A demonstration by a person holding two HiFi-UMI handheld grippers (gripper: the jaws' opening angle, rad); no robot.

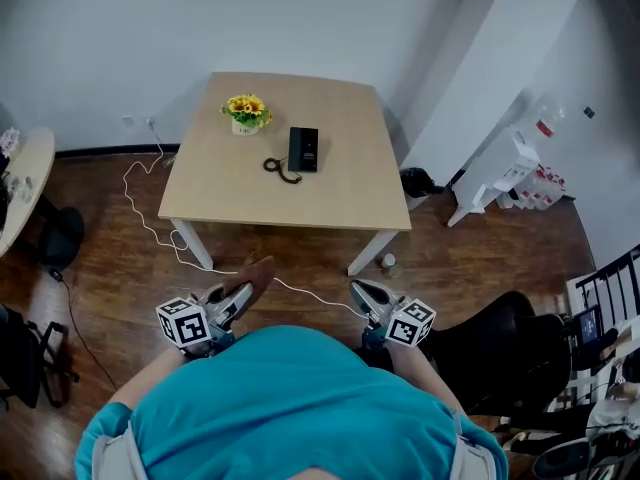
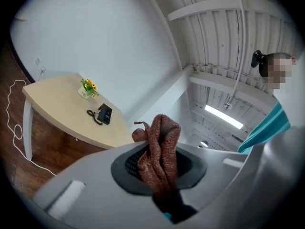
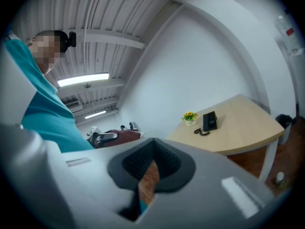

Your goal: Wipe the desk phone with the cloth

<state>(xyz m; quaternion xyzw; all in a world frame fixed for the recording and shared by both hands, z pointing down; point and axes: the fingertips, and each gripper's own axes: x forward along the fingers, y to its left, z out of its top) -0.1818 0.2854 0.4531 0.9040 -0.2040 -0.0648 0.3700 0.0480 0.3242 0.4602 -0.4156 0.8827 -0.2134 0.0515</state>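
Observation:
The black desk phone with its coiled cord lies on the light wooden table, far ahead of both grippers. It also shows small in the left gripper view as the phone and in the right gripper view as the phone. My left gripper is held low near the person's body, shut on a brown knitted cloth. The cloth bunches up out of the left gripper. My right gripper is shut and empty, its pads meeting at the right gripper.
A pot of yellow flowers stands on the table left of the phone. A white cable trails over the wooden floor. A small bottle sits by a table leg, a black chair stands at right, and a white rack leans by the wall.

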